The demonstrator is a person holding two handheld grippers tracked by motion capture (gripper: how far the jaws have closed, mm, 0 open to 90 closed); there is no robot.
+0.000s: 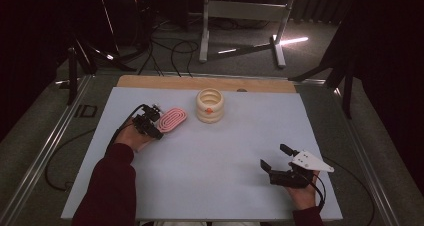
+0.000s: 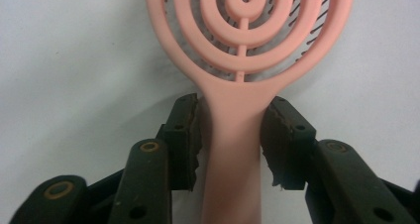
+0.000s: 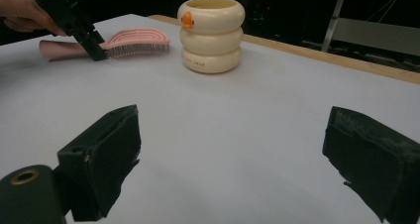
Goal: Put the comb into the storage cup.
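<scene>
brush [image 2: 237, 135]: lies flat just left of cup [image 1: 209, 106] | left gripper [image 2: 233, 135]: pads against its handle neck | right gripper [image 3: 233, 159]: wide, empty | handling: light, stiff plastic, likely slick (grip neck, not bristles)

A white-topped table [image 1: 210, 161] carries a pink hairbrush [image 1: 172, 119] lying flat near a cream ribbed cup [image 1: 209, 105].

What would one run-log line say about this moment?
left gripper: closed on handle of pink plastic hairbrush, flat on table | right gripper: open, idle | cream ringed cup: upright beside brush
</scene>
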